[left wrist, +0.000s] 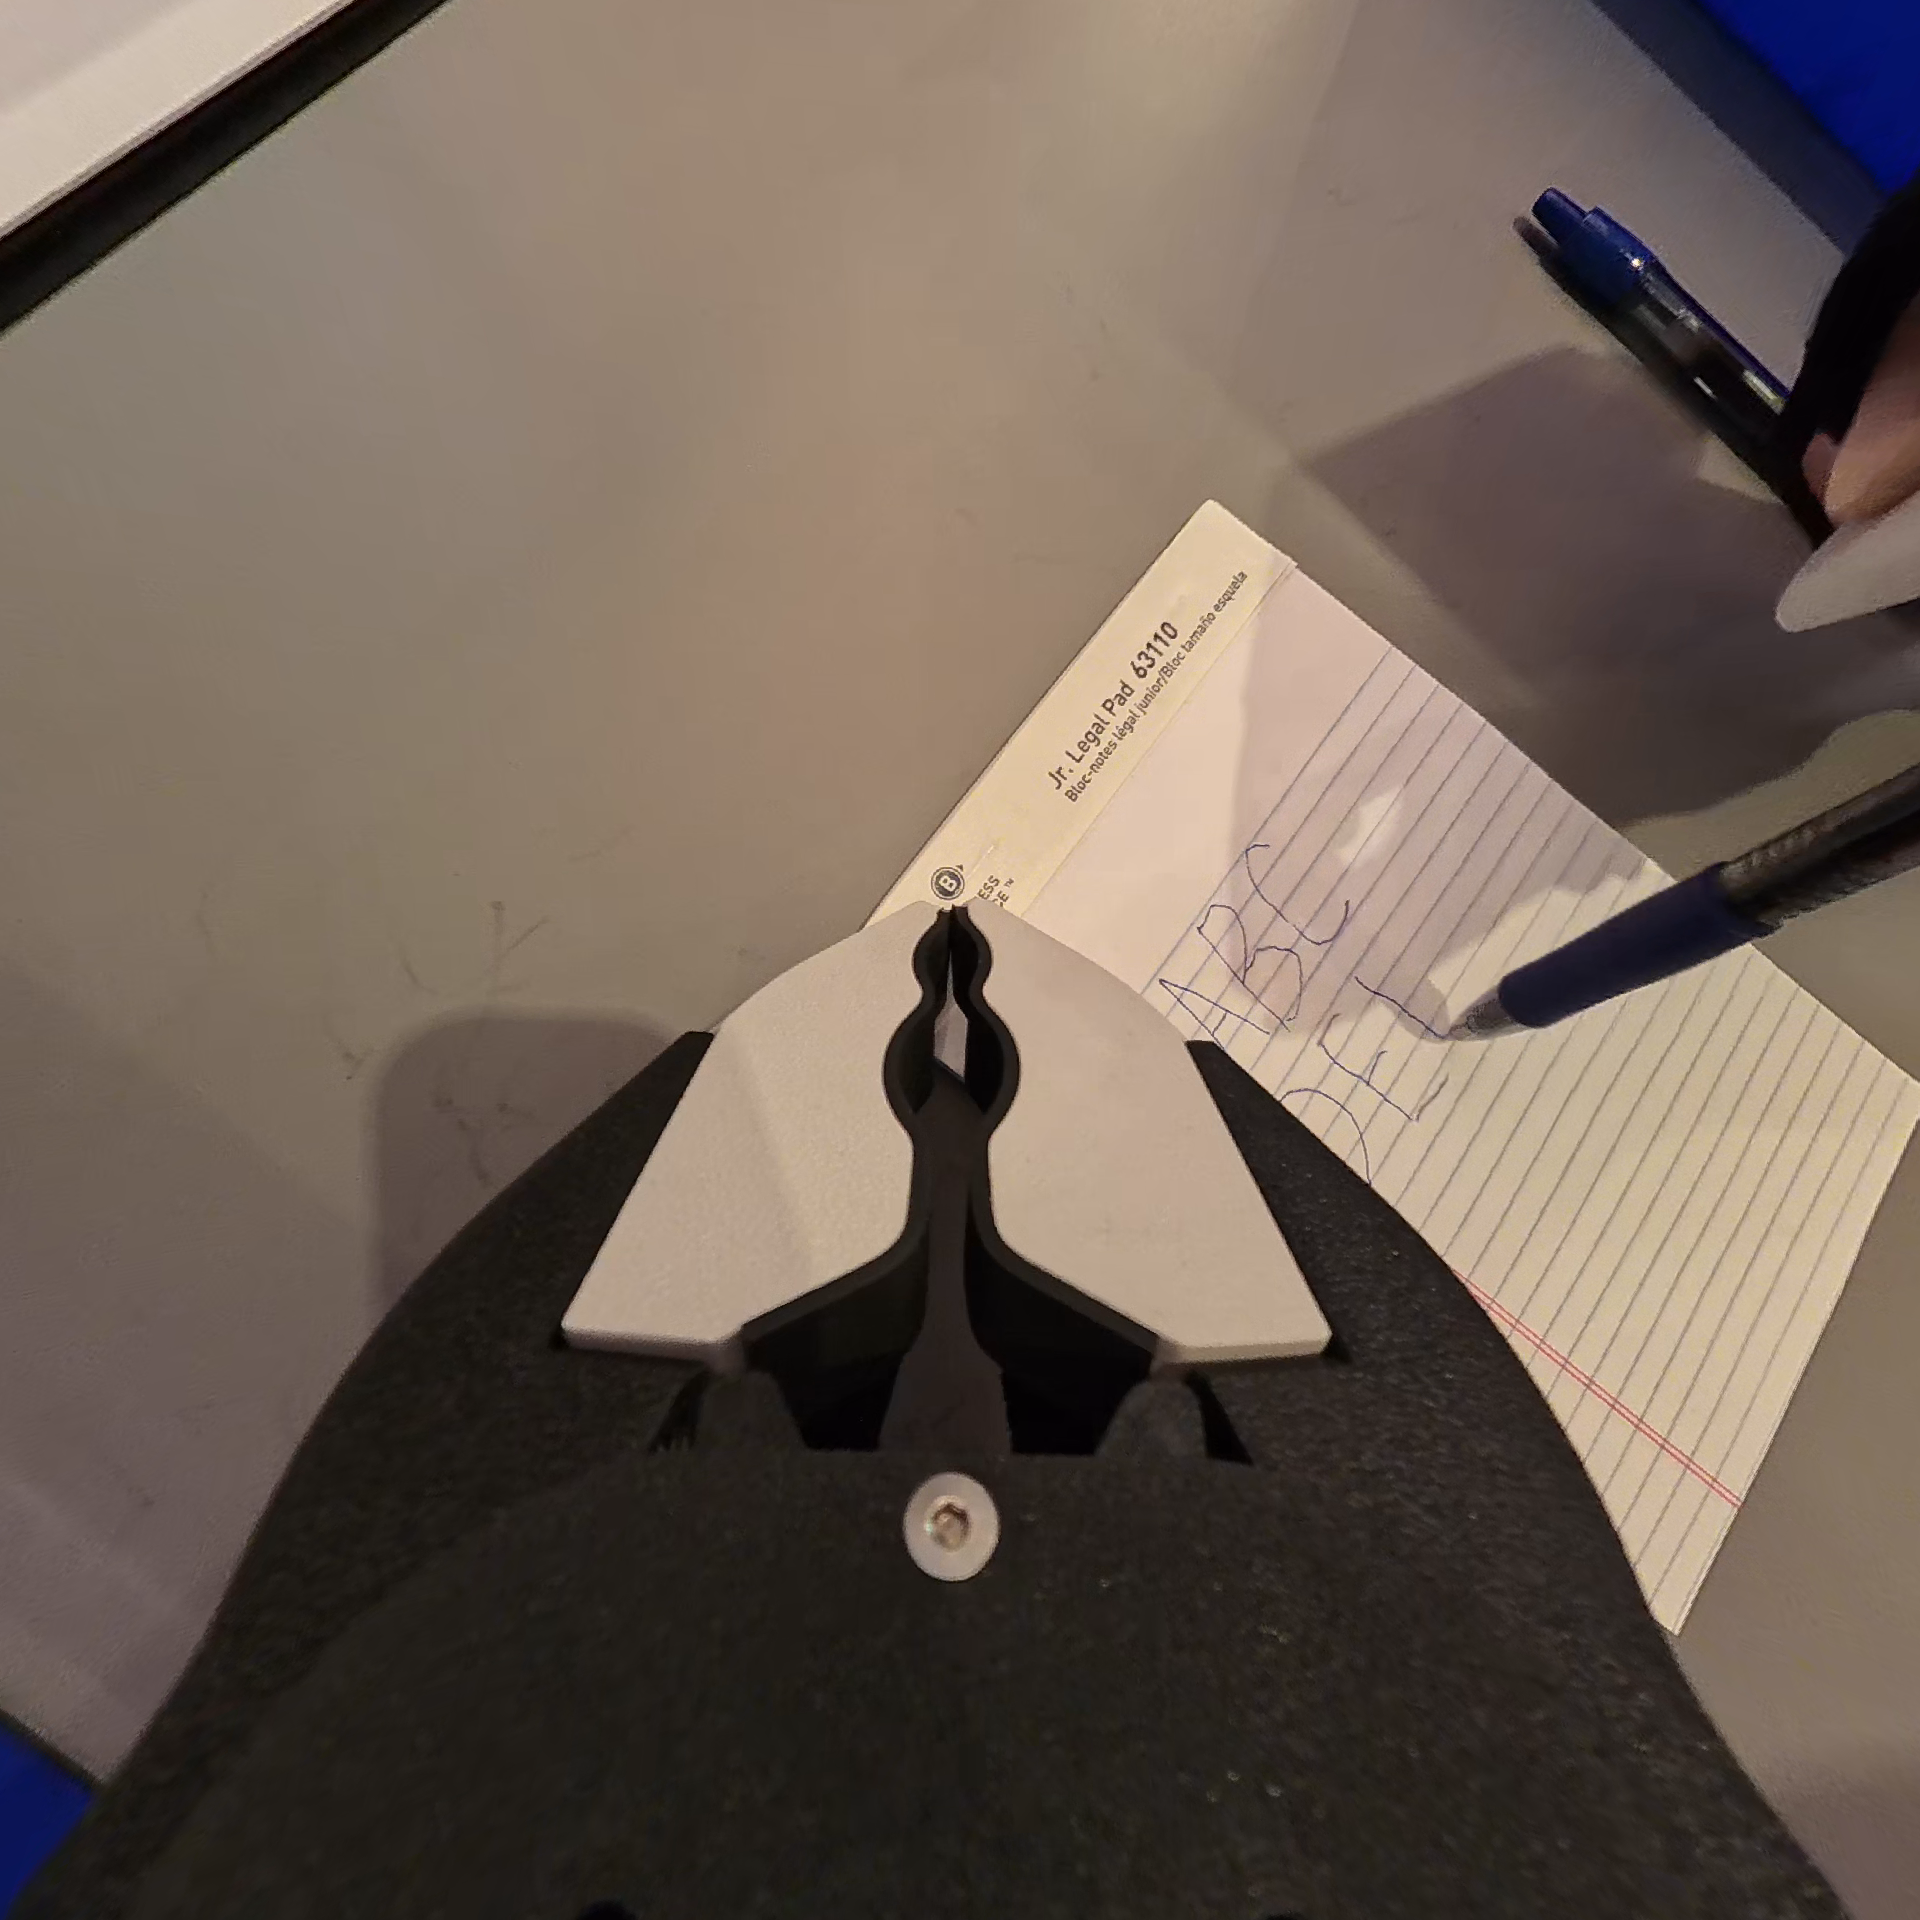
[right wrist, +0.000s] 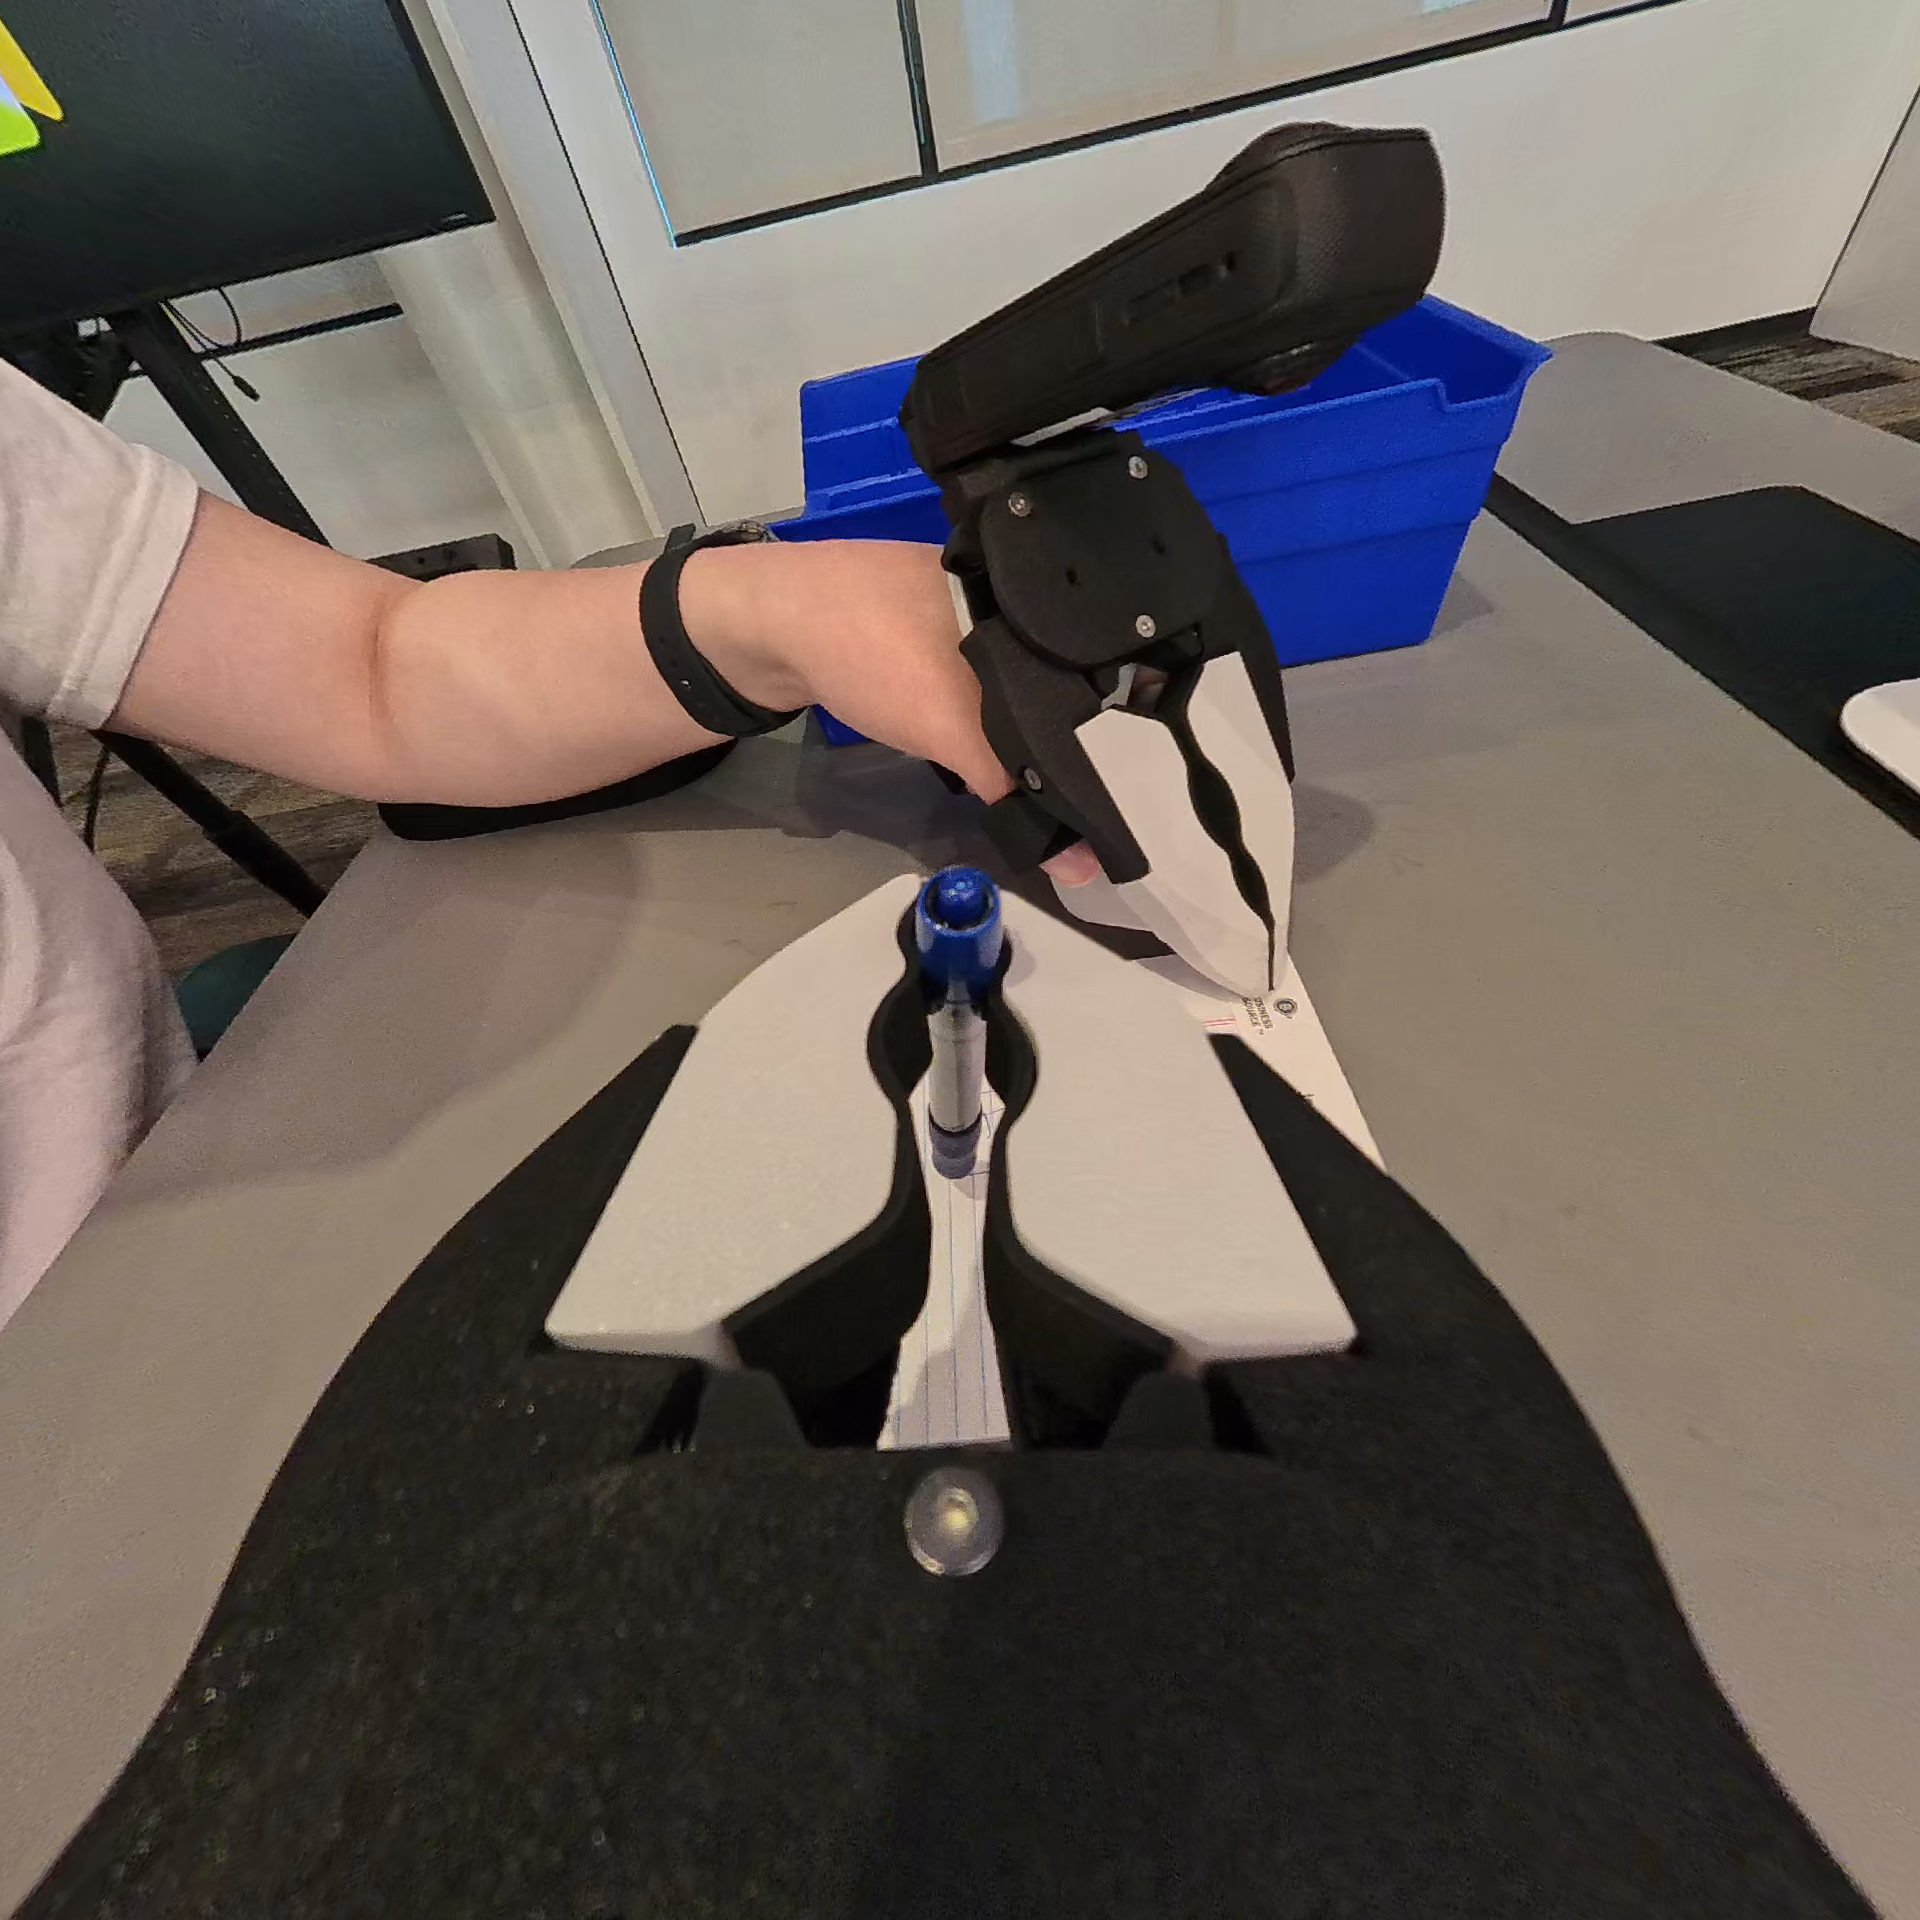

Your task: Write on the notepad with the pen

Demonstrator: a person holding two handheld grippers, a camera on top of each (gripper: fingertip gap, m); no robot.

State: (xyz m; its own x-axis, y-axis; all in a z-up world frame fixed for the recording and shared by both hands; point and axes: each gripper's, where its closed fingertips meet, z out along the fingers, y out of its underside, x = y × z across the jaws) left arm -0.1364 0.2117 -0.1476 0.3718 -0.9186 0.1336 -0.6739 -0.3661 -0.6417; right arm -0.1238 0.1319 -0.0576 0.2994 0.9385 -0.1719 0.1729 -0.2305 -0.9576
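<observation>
A white lined notepad point(left wrist: 1507, 1195) with a cream top band lies skewed on the grey table point(left wrist: 623, 520). It bears blue handwriting in two short rows. My left gripper point(left wrist: 951, 914) is shut and empty, with its tips resting on the pad's top corner; it also shows in the right wrist view point(right wrist: 1270, 977). My right gripper point(right wrist: 956, 935) is shut on a blue pen point(right wrist: 951, 1081), which stands steeply over the pad point(right wrist: 951, 1330). In the left wrist view the pen point(left wrist: 1621, 945) comes in from the right and its tip touches the paper by the second row.
A second blue pen point(left wrist: 1631, 281) lies on the table behind the pad. A blue bin point(right wrist: 1382, 499) stands at the back. A person's arm point(right wrist: 468, 665) holds the left gripper. A monitor point(right wrist: 208, 135) stands at far left, and a white object point(right wrist: 1886, 727) lies at the right edge. The left gripper's tips are roughly 12 cm from the right gripper's. About 25 cm separates my left fingertips from the white object point(right wrist: 1886, 727).
</observation>
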